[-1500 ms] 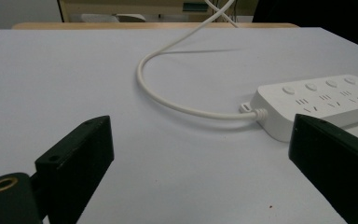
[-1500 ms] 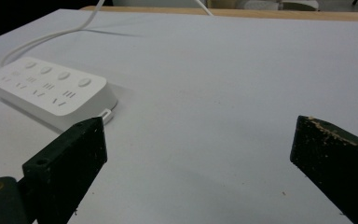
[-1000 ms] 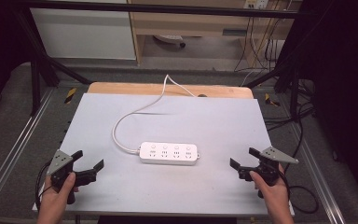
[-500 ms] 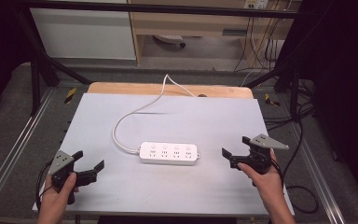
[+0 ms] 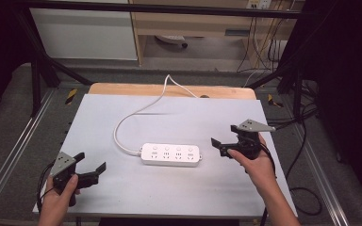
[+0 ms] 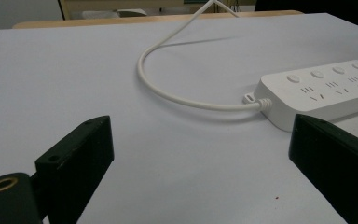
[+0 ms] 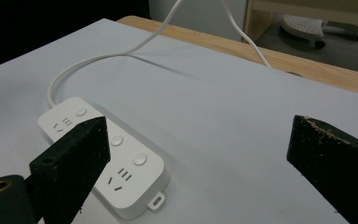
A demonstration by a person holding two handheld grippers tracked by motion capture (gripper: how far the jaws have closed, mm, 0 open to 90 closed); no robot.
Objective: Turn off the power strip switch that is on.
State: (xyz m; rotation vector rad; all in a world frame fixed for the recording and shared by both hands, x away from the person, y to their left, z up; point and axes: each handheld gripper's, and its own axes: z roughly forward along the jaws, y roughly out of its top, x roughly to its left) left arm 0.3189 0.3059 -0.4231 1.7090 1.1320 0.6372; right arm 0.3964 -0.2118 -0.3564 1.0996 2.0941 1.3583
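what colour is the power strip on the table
White, cord included: the power strip shows best in the right gripper view.

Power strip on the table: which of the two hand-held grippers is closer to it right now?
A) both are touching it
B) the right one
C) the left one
B: in the high view the right gripper sits just off the end of the power strip, while the left gripper waits at the table's near corner.

I see a white power strip [image 5: 171, 155] with a white cord [image 5: 128, 117] at frame centre, on a pale grey mat [image 5: 179, 193]. Both my grippers, left [image 5: 90, 170] and right [image 5: 222, 143], are black, topped with grey plates; a light wood edge [image 5: 122, 89] shows at upper centre.
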